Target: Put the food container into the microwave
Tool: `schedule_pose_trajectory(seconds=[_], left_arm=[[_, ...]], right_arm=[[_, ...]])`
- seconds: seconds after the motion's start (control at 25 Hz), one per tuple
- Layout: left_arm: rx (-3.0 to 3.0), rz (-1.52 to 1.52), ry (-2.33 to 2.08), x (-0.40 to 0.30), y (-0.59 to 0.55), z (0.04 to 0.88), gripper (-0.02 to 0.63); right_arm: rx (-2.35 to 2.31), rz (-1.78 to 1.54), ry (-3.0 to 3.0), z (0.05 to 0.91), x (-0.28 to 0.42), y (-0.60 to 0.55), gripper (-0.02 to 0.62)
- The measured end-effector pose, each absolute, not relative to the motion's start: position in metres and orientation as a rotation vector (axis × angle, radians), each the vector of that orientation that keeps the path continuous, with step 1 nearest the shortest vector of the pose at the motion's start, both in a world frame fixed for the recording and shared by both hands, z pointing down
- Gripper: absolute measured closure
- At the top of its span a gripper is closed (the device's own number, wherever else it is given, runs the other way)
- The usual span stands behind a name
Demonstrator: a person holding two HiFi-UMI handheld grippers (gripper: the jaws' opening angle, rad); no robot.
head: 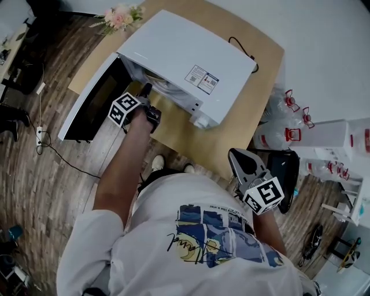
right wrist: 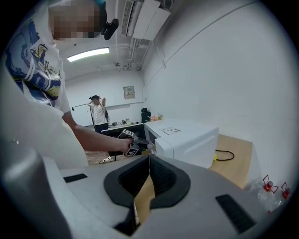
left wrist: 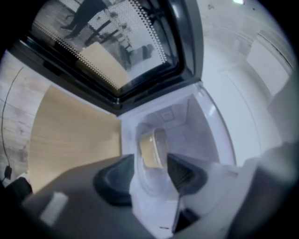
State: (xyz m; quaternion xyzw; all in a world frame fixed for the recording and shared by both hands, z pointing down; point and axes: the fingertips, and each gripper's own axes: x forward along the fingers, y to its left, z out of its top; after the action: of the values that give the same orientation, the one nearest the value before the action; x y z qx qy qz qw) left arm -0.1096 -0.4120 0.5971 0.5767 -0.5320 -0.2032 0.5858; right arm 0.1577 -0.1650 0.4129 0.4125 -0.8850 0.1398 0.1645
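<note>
The white microwave (head: 185,52) stands on a wooden table (head: 191,136) with its dark-windowed door (head: 92,98) swung open to the left. My left gripper (head: 147,95) reaches into the opening. In the left gripper view its jaws (left wrist: 152,170) straddle a clear food container (left wrist: 152,147) with yellowish food, gripped at its near end, inside the white cavity (left wrist: 201,126). My right gripper (head: 238,159) is held back near the person's waist, away from the microwave; its jaws (right wrist: 149,163) meet with nothing between them.
Pink flowers (head: 118,17) lie at the table's far corner. A black cable (head: 243,49) trails behind the microwave. Clear bottles with red handles (head: 286,124) stand on the floor at right. A power strip (head: 39,136) lies on the wooden floor at left. Another person (right wrist: 98,114) stands far off.
</note>
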Motion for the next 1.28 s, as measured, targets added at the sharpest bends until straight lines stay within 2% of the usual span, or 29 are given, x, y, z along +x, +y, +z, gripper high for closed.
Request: schedule_pose_trajectory(seconds=[0.4, 0.84, 1.28], left_arm=[[1.380, -0.454, -1.289, -0.115, -0.369, 0.583, 0.412], [1.376, -0.485, -1.318, -0.103, -0.294, 0.574, 0.543], [1.384, -0.492, -1.306, -0.085, -0.224, 0.556, 0.597]], right_arm=[[1.083, 0.369, -2.591, 0.412, 0.165, -0.164, 0.586], [0.977, 0.370, -2.658, 0.420, 0.186, -0.150, 0.586], [0.883, 0.377, -2.684, 0.427, 0.201, -0.135, 0.586]])
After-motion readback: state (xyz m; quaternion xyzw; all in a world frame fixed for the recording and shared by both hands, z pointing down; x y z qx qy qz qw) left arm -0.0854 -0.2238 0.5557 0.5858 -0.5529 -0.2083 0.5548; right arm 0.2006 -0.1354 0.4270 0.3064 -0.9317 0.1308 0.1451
